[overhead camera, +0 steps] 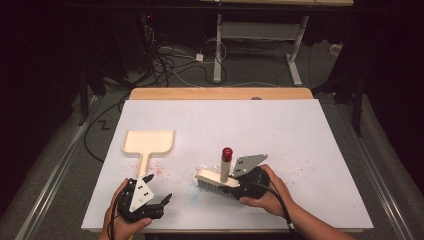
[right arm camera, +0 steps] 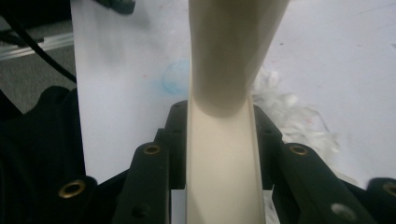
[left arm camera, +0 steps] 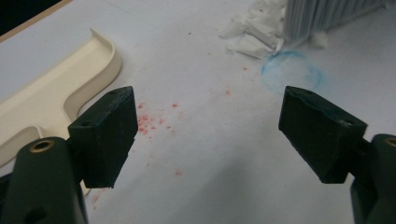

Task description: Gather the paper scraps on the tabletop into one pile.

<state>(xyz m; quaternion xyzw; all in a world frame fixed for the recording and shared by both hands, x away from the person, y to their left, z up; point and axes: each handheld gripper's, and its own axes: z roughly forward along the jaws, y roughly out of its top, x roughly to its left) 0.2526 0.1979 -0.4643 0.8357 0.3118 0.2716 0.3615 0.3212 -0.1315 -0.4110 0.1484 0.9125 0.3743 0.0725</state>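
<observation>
The cream brush (overhead camera: 216, 181) has pale bristles and a red-capped upright handle. The right gripper (overhead camera: 248, 181) fingers clamp its back; the left gripper (overhead camera: 159, 192) fingers gape empty.

- We see a white tabletop (overhead camera: 280, 130) with a bare wooden far edge.
- On it lie a cream dustpan (overhead camera: 148, 142), white paper scraps (left arm camera: 254, 28), red specks (left arm camera: 152, 122) and a blue chalk ring (left arm camera: 292, 70).
- The brush (overhead camera: 216, 181) rests bristles-down on it.
</observation>
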